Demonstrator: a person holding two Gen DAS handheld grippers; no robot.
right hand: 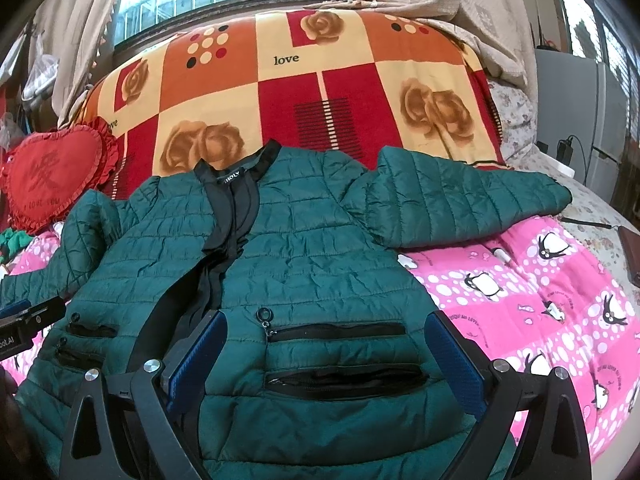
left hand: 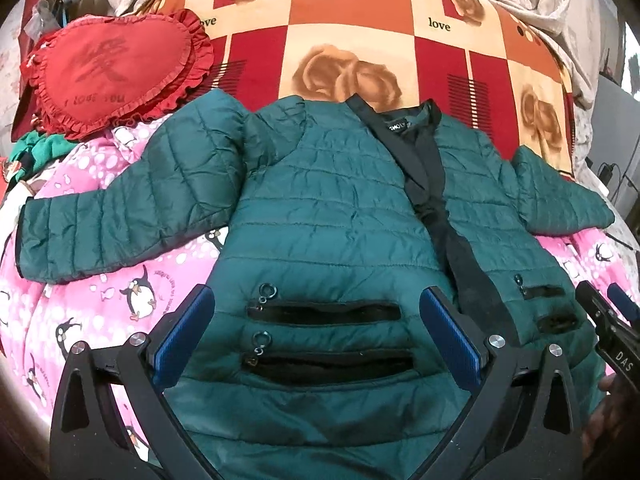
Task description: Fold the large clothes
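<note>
A dark green quilted jacket point(left hand: 320, 208) point(right hand: 312, 248) lies face up and spread flat on the bed, both sleeves stretched out sideways, its black placket running down the middle. My left gripper point(left hand: 316, 340) hovers open over the jacket's left front panel, its blue pads either side of two zip pockets. Over the right front panel my right gripper point(right hand: 330, 354) is open too, straddling two more zip pockets. Neither holds any cloth. Part of the right gripper point(left hand: 612, 320) shows at the left wrist view's right edge.
A pink penguin-print quilt point(right hand: 540, 300) covers the near bed, with a red and orange rose blanket point(left hand: 360, 48) beyond. A red heart-shaped cushion point(left hand: 116, 68) sits at the far left. A charger and cable point(right hand: 568, 148) lie at the right, by a window with curtains.
</note>
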